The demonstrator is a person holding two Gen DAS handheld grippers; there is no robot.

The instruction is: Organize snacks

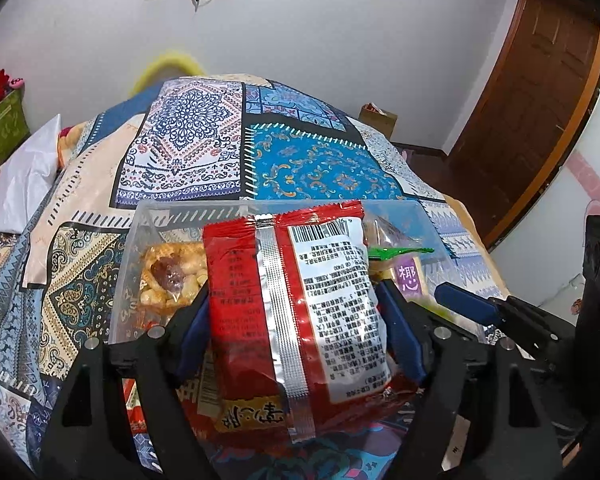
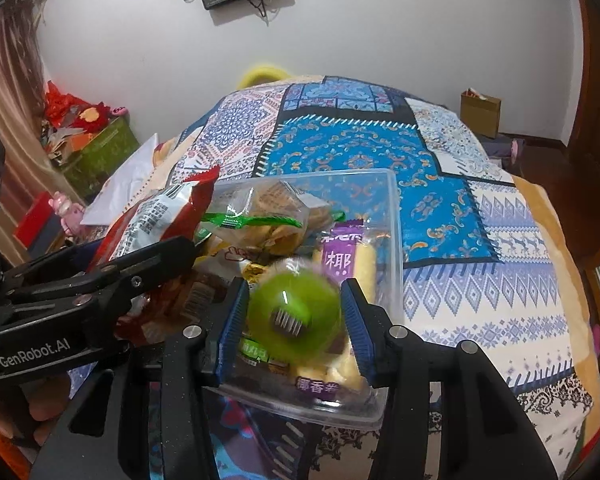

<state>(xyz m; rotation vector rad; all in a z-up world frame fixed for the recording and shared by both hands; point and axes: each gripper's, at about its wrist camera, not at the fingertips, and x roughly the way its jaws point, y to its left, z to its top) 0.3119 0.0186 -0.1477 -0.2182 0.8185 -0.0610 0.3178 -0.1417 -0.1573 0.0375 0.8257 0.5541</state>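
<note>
My left gripper [image 1: 296, 300] is shut on a red snack packet [image 1: 300, 320], back side with white print facing me, its blue pads [image 1: 400, 328] against both edges. It hangs over a clear plastic box [image 1: 148, 220] that holds several snacks, among them a nut-brittle piece [image 1: 168, 276] and a purple packet [image 1: 408, 280]. My right gripper [image 2: 294, 284] stands open over the same clear box [image 2: 396, 220], with a blurred round green snack [image 2: 292, 312] between its jaws. The left gripper's fingers [image 2: 160, 256] and the red packet [image 2: 160, 216] show at the left of the right wrist view. The purple packet [image 2: 342, 256] lies just beyond the green snack.
The box rests on a bed with a patchwork blue bedspread [image 2: 360, 148]. A white pillow [image 1: 20, 184] lies at the left, with a green storage box [image 2: 100, 148] beside it. A cardboard box [image 2: 480, 114] stands by the far wall and a brown door [image 1: 540, 100] at the right.
</note>
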